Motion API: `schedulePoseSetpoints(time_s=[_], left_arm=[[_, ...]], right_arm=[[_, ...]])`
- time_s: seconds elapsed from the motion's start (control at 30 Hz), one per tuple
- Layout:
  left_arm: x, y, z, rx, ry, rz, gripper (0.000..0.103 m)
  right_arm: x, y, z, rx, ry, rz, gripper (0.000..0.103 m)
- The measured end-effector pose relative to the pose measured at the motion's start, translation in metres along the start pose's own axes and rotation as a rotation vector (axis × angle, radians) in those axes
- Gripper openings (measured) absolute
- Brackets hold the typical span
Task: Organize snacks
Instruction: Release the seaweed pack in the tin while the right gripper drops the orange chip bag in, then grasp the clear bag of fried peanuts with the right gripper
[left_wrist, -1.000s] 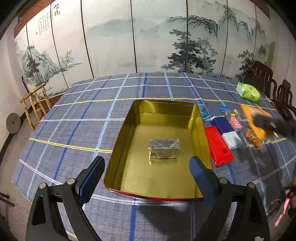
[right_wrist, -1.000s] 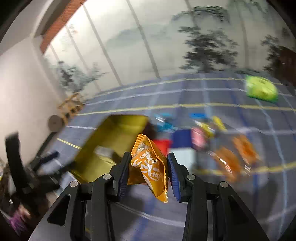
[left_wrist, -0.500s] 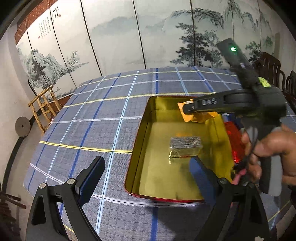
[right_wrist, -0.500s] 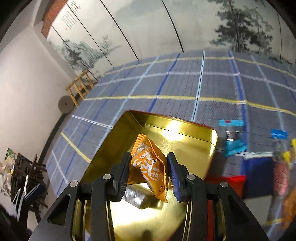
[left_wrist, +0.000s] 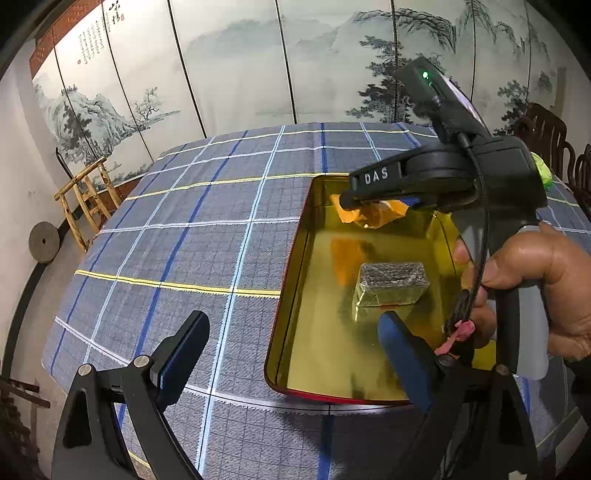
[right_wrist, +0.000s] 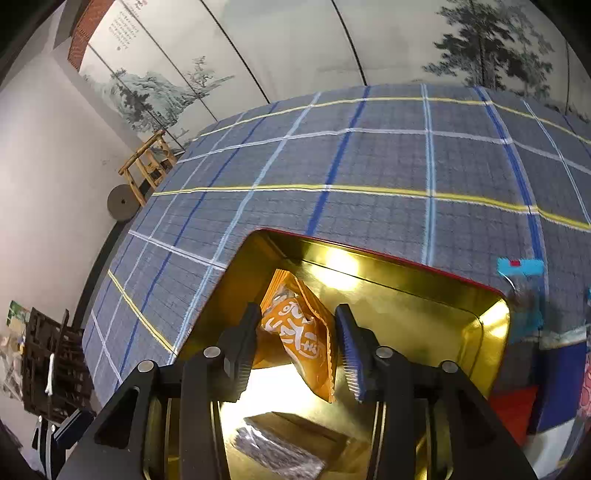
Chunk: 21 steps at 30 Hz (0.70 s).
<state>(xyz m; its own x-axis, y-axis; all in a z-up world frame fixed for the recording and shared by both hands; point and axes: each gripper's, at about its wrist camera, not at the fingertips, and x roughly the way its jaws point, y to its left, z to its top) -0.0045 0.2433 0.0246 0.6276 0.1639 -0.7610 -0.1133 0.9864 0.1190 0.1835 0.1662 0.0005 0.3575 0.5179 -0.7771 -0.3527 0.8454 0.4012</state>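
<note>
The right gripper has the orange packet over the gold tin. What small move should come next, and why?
Probably open the right gripper fully to drop the orange packet. It hangs inside the far end of the gold tin, clear of the wrapped bar already lying there.

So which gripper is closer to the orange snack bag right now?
Right. The right gripper has the orange snack bag between its fingers over the far end of the gold tin. The left gripper hangs open at the tin's near end.
</note>
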Motion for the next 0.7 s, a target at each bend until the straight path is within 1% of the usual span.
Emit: schedulePoseSetpoints(time_s=[0.13, 0.27, 0.4, 0.5, 0.57, 0.6, 0.67, 0.7], left_arm=[[0.000, 0.003, -0.001, -0.007, 0.010, 0.003, 0.091], [-0.002, 0.005, -0.001, -0.011, 0.007, 0.006, 0.091], [-0.006, 0.003, -0.002, -0.009, 0.004, 0.007, 0.091], [-0.010, -0.001, -0.002, 0.000, 0.000, 0.006, 0.091], [-0.015, -0.004, -0.002, 0.011, -0.009, 0.006, 0.091], [-0.018, -0.006, -0.002, 0.017, -0.014, 0.004, 0.091], [-0.023, -0.010, -0.002, 0.027, -0.020, -0.008, 0.091], [-0.025, -0.013, -0.001, 0.035, -0.021, -0.024, 0.091]], right_arm=[[0.000, 0.005, 0.001, 0.005, -0.026, 0.034, 0.045], [-0.012, 0.006, 0.000, 0.017, -0.066, 0.085, 0.045], [-0.040, 0.003, -0.009, 0.023, -0.137, 0.132, 0.045], [-0.068, 0.002, -0.026, -0.005, -0.197, 0.124, 0.045], [-0.094, -0.003, -0.047, -0.040, -0.253, 0.085, 0.045], [-0.108, -0.008, -0.060, -0.055, -0.288, 0.052, 0.045], [-0.138, -0.024, -0.088, -0.081, -0.358, -0.037, 0.045], [-0.154, -0.036, -0.103, -0.087, -0.392, -0.108, 0.045]])
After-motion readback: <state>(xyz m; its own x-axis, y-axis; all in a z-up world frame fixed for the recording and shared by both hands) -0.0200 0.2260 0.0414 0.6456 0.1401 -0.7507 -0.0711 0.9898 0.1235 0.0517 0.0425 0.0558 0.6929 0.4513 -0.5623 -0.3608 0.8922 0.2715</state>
